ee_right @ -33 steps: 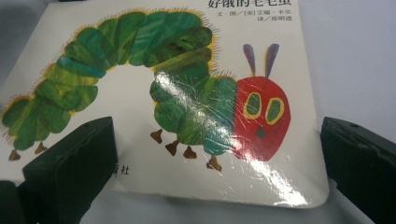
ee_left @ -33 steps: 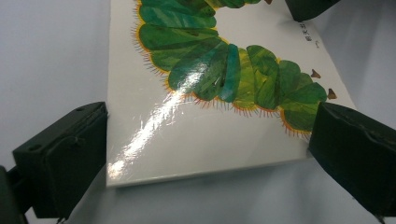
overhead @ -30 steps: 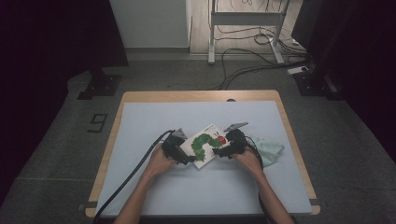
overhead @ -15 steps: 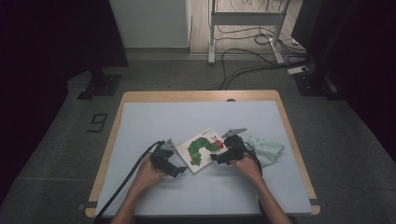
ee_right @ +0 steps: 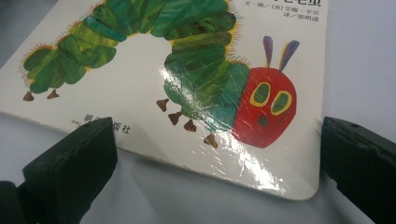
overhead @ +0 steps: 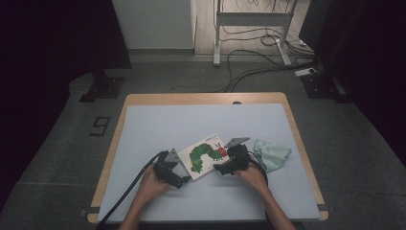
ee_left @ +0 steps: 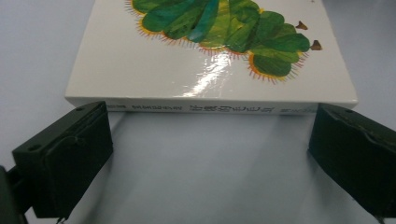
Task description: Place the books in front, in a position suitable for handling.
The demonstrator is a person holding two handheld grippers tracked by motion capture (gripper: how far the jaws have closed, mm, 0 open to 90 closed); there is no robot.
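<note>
Left gripper [overhead: 178,175], held in the person's left hand [overhead: 152,184], rests on the table [overhead: 158,120] with its jaws spread wide and gripping nothing; a picture book [overhead: 206,155] with a green caterpillar on its white cover lies flat just ahead of it, spine edge facing the jaws with a strip of bare table between. Right gripper [overhead: 224,168], in the right hand [overhead: 253,177], likewise has its jaws parted and empty; the book's rounded near corner lies just ahead of and between them. A pale green cloth [overhead: 272,154] lies crumpled close to the outer side of the right gripper.
</note>
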